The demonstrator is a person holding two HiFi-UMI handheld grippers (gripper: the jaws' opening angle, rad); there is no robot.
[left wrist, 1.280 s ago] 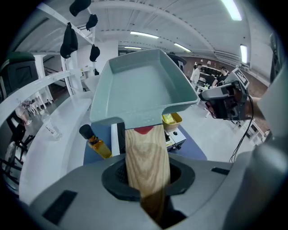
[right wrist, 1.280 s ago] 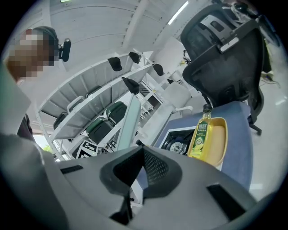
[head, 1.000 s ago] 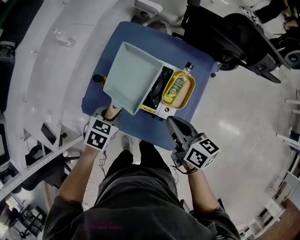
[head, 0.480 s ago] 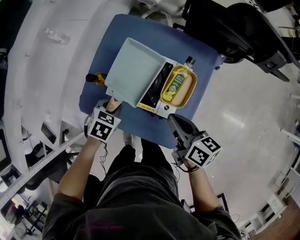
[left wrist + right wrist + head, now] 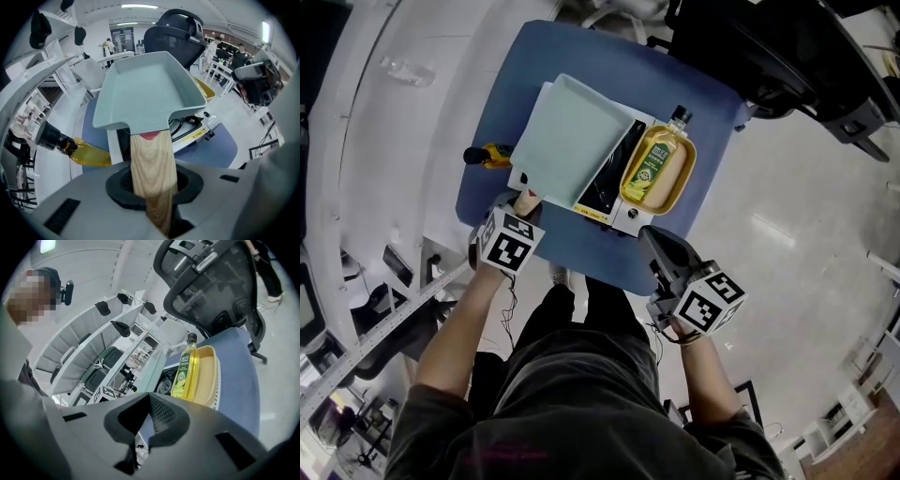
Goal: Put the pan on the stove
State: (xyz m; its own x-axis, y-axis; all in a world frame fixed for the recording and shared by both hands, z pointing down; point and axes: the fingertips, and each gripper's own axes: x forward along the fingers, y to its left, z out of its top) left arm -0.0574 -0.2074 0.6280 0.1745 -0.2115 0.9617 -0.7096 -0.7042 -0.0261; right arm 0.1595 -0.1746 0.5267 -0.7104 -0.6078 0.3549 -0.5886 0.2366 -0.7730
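A pale green rectangular pan [image 5: 577, 141] with a wooden handle [image 5: 525, 202] hangs tilted over the white portable stove [image 5: 619, 214] and covers most of its black burner. My left gripper [image 5: 520, 212] is shut on that handle. In the left gripper view the handle [image 5: 151, 161] runs between the jaws, with the pan [image 5: 150, 89] ahead and the stove [image 5: 199, 126] below it. My right gripper [image 5: 657, 243] hovers over the table's near edge, right of the stove. It is shut, with nothing in it [image 5: 150, 401].
A yellow tray [image 5: 682, 186] holding an oil bottle [image 5: 654, 164] sits against the stove's right side. A yellow utensil with a black handle [image 5: 483, 156] lies at the left edge of the blue table [image 5: 698, 103]. A black office chair [image 5: 787, 56] stands behind the table.
My left gripper has carried the pan to the right, further over the stove, so less of the burner shows. The right gripper has stayed near the table's front edge.
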